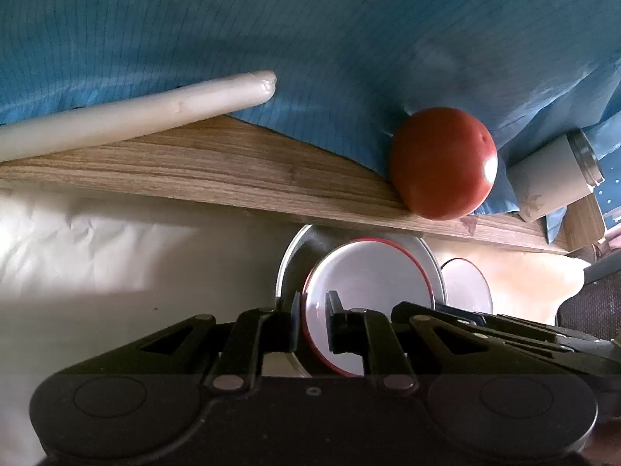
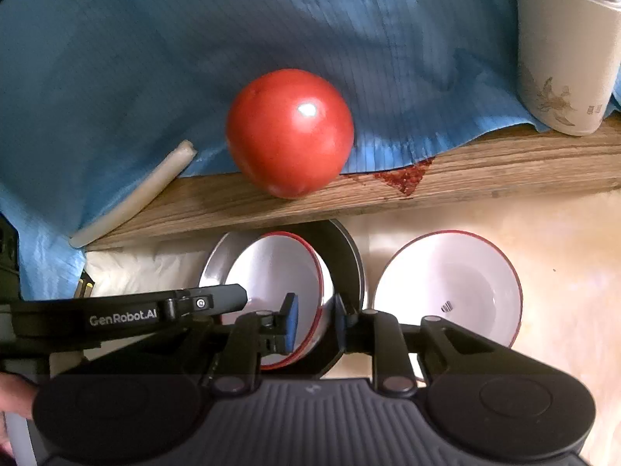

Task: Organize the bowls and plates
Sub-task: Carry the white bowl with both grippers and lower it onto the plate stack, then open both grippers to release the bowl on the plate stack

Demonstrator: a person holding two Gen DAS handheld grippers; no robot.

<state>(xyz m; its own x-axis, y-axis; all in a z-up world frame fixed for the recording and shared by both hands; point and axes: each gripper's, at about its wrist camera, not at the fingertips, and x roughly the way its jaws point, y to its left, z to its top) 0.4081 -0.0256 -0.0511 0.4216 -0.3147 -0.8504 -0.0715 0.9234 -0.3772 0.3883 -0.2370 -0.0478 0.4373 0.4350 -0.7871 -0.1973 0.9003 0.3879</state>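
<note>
Wooden ledge (image 2: 504, 167) runs behind, blue cloth (image 2: 116, 58) draped over it, tomato (image 2: 289, 132) at its edge. Below, red-rimmed bowl (image 2: 279, 272) sits inside metal plate (image 2: 351, 256). My left gripper (image 1: 313, 320) straddles bowl's left rim, jaws slightly parted, not pressing. My right gripper (image 2: 315, 324) straddles right rim, likewise loose. Only right view shows second bowl (image 2: 450, 283) whole and red stain (image 2: 403, 178) on ledge.

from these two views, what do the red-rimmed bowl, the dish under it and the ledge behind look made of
Red-rimmed bowl: glossy white with a thin red edge, probably enamelled metal or glazed ceramic; the look leaves it open.
Dish under it: likely bare metal, since its grey rim and wall shine like a mirror.
Ledge: wood or wood-look laminate, matte, with streaky brown grain.
</note>
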